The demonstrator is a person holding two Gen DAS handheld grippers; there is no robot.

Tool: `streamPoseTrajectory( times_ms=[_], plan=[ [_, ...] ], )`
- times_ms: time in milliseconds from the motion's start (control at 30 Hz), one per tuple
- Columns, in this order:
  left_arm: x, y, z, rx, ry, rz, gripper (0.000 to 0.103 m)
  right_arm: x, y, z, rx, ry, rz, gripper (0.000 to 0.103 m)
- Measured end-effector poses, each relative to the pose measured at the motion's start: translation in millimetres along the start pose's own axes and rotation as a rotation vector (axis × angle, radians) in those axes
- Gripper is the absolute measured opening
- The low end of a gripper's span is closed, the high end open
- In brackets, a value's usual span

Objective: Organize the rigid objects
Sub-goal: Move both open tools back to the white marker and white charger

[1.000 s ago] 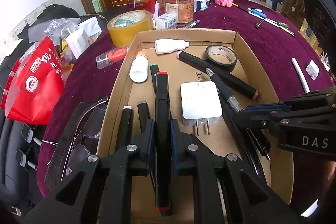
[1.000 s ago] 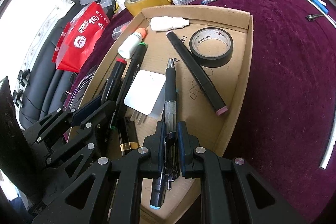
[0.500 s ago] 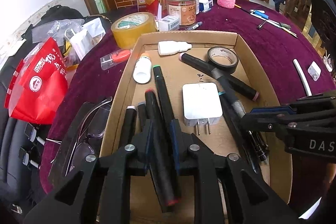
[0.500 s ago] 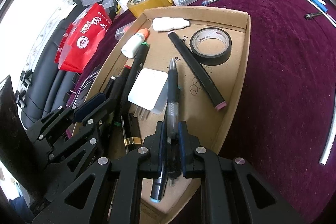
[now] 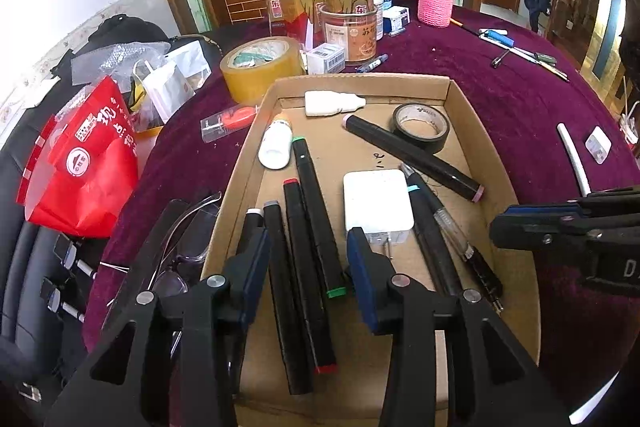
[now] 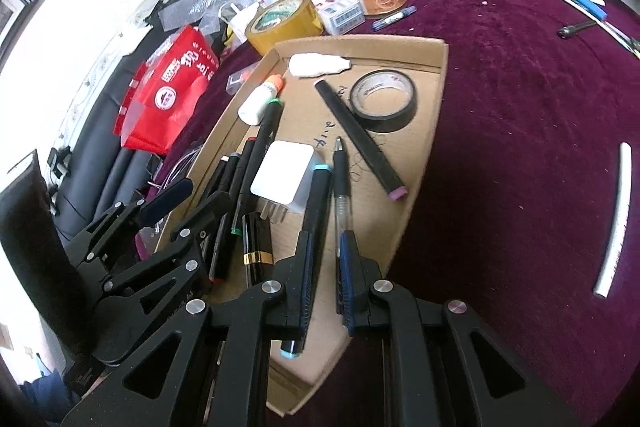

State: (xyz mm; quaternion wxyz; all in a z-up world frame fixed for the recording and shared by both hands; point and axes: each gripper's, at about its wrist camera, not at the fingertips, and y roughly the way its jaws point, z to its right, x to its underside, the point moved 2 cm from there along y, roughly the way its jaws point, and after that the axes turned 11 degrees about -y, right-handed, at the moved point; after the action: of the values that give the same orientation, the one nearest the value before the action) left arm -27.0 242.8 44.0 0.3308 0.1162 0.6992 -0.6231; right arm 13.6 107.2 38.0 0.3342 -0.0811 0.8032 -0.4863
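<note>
A cardboard tray [image 5: 360, 81] on the purple cloth holds several black markers, a white charger [image 5: 376, 201], a black tape roll [image 5: 420, 127] and a white bottle [image 5: 276, 147]. My left gripper [image 5: 308, 271] hangs low over the tray's near end with its jaws opening. The red-ended marker [image 5: 304, 275] lies loose between them, beside a green-ended one [image 5: 318, 215]; the pads touch neither. My right gripper [image 6: 324, 247] is shut with nothing clamped. The ballpoint pen [image 6: 340, 187] and a teal-ended marker [image 6: 316, 211] lie in the tray under its fingers.
Left of the tray are a yellow tape roll [image 5: 260, 67], a red bag [image 5: 88, 163] and clear glasses [image 5: 176, 247]. Jars [image 5: 352, 27] and a pink knitted cup [image 5: 436, 3] stand behind it. A white tube [image 6: 616, 219] lies on the cloth to the right.
My left jaws have spread and let go of the red-ended marker, which now lies flat in the tray. My right gripper has lifted off the pen and shifted right.
</note>
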Motion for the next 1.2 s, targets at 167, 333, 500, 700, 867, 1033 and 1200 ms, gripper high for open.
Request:
streamPoseTrajectory(
  times_ms=[167,333,500,700,867,1033,1200],
  plan=[
    [-1.6,-8.1,11.0,0.0,0.011,0.014,0.038,10.7,-23.9,15.9,0.012,0.035,0.039,0.012],
    [-7.9,-26.0,26.8,0.033,0.009,0.043,0.039,28.6,-53.4,43.0,0.041,0.097,0.077,0.018],
    [-17.3,-48.6,61.5,0.092,0.031,0.077,0.053,53.8,-77.0,85.4,0.066,0.202,0.098,0.022],
    [-19.7,-60.2,124.9,0.204,0.099,0.033,0.053,90.8,-112.3,135.8,0.108,0.32,0.125,0.022],
    [-10.7,-43.4,186.2,0.361,0.122,-0.136,0.053,125.7,-146.5,176.1,0.144,0.415,0.151,0.022],
    [-7.6,-16.5,243.9,0.422,0.156,-0.259,0.053,152.6,-177.5,202.9,0.181,0.467,0.18,0.022],
    [-10.5,17.9,290.0,0.374,0.207,-0.314,0.052,178.7,-205.8,228.3,0.213,0.516,0.204,0.022]
  ],
)
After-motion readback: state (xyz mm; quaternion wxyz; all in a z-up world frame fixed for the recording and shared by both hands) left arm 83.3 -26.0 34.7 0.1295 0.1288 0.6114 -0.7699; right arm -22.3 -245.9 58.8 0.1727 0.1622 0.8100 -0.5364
